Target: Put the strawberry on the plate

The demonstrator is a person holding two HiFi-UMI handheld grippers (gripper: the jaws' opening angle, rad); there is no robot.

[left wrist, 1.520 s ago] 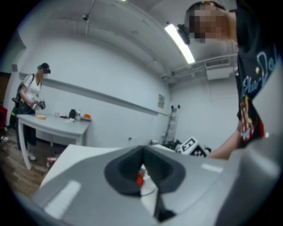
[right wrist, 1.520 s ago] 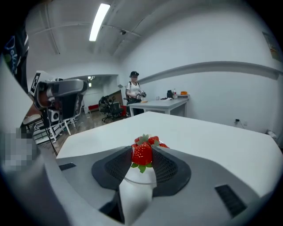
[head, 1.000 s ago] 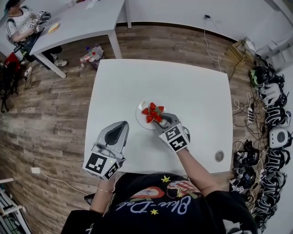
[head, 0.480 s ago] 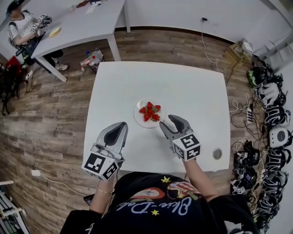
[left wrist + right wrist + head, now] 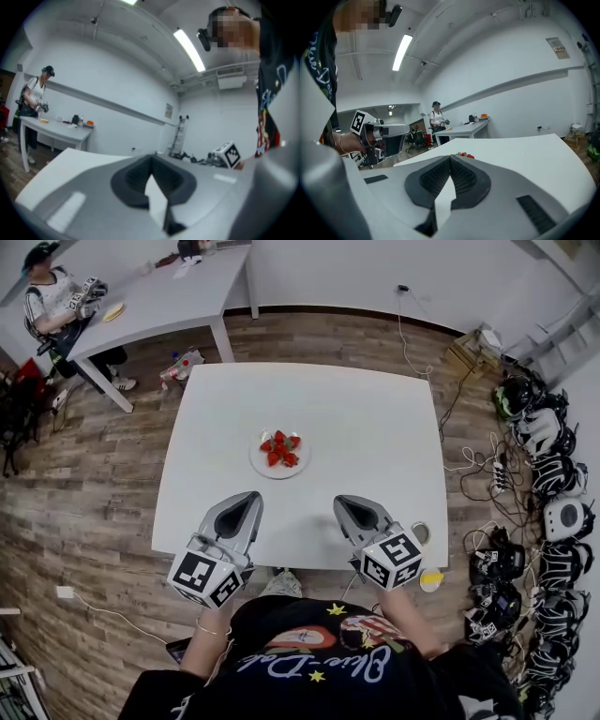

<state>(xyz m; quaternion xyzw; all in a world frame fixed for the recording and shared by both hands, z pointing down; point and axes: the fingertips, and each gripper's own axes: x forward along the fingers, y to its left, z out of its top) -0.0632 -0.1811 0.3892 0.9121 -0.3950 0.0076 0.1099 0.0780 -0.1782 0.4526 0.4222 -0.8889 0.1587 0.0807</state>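
Note:
Several red strawberries lie together on a small white plate near the middle of the white table. In the right gripper view the strawberries show low and far beyond the jaws. My left gripper hovers over the table's near edge, left of the plate, shut and empty. Over that same edge to the right, my right gripper is shut too, nothing between its pads. Both grippers are well short of the plate.
A small round object sits at the table's near right corner. A second white table stands at the back left with a person beside it. Headsets and cables line the floor to the right.
My right gripper has let go at the plate and drawn back toward the near edge, its jaws closing empty. The left gripper has stayed put. The view has shifted, so the plate sits farther away.

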